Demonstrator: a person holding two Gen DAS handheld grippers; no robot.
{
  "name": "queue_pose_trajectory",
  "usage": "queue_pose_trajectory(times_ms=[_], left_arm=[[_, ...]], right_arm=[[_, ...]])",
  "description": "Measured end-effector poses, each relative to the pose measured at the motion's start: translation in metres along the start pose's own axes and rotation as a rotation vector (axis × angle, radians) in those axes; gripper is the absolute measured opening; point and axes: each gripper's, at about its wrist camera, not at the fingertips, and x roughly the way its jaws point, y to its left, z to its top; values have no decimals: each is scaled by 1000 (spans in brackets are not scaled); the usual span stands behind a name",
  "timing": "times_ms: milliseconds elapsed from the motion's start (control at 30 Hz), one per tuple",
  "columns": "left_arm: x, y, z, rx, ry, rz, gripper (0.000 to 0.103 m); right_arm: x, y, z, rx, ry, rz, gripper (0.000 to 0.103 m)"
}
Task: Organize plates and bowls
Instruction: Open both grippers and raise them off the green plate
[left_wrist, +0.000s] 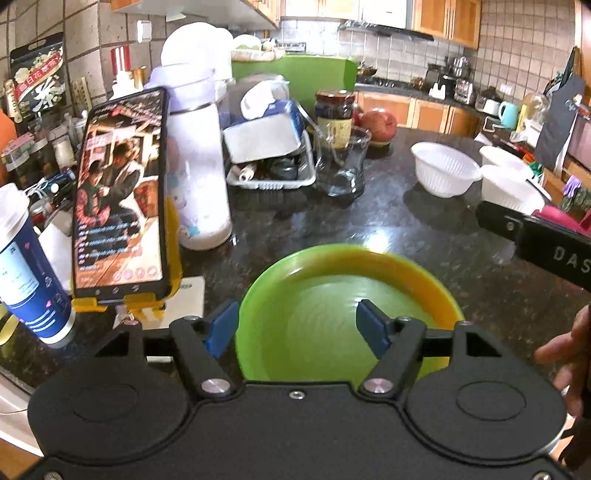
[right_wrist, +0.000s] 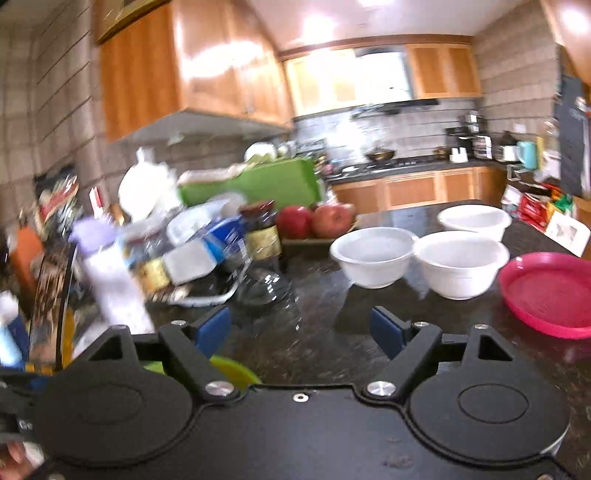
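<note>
Between the blue pads of the left gripper (left_wrist: 295, 326) nothing is clamped: its jaws stand released over the near rim of the round green plastic plate (left_wrist: 332, 317), which lies flat on the dark speckled stone counter (left_wrist: 369, 229) near its front edge. The right gripper (right_wrist: 301, 330) is likewise spread, holding nothing. Three white ribbed plastic bowls (right_wrist: 460, 264) and a pink round plate (right_wrist: 550, 291) are grouped toward the counter's right edge. Next, a bowl is probably best approached rim-on. Open counter lies between; clutter crowds the left.
</note>
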Motion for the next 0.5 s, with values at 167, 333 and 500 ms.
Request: queue_pose_trajectory(times_ms=[167,333,500], left_arm=[[4,-13,9,28,-22,-50,73],[9,-35,16,78,-39,-105,75],[19,-61,24,111,-19,-135,75]], right_arm=[[-14,-22,5,18,-64,-104,88],[-34,-51,7,39,-135,-239,88],[-45,-87,12,24,-157,-328,86]])
